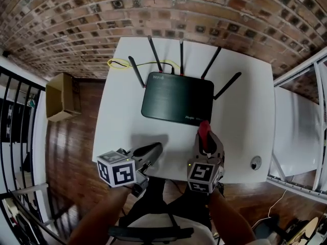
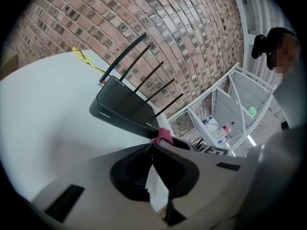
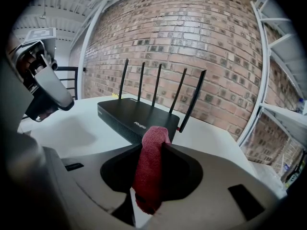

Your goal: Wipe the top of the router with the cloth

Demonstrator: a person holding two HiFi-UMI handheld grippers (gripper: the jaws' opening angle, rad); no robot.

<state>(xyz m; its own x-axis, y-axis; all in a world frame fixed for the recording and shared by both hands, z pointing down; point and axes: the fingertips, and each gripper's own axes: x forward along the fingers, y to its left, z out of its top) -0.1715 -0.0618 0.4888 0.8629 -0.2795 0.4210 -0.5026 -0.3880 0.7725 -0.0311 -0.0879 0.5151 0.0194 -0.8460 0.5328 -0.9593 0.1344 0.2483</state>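
Note:
The black router (image 1: 177, 98) with several upright antennas lies flat at the back middle of the white table (image 1: 245, 111). My right gripper (image 1: 205, 128) hovers just before the router's front right corner, shut on a folded red cloth (image 1: 204, 132). In the right gripper view the cloth (image 3: 151, 162) stands pinched between the jaws, with the router (image 3: 136, 114) right behind it. My left gripper (image 1: 155, 149) sits to the left over bare table near the front edge. Its jaws meet at the tips (image 2: 152, 145) with nothing between them. From there the router (image 2: 127, 109) lies ahead, the cloth (image 2: 164, 135) beside it.
A yellow cable (image 1: 118, 63) curls on the table behind the router. A small round fitting (image 1: 255, 163) sits at the table's front right corner. White shelving (image 1: 301, 131) stands to the right, a cardboard box (image 1: 60, 96) and black railing to the left, a brick wall behind.

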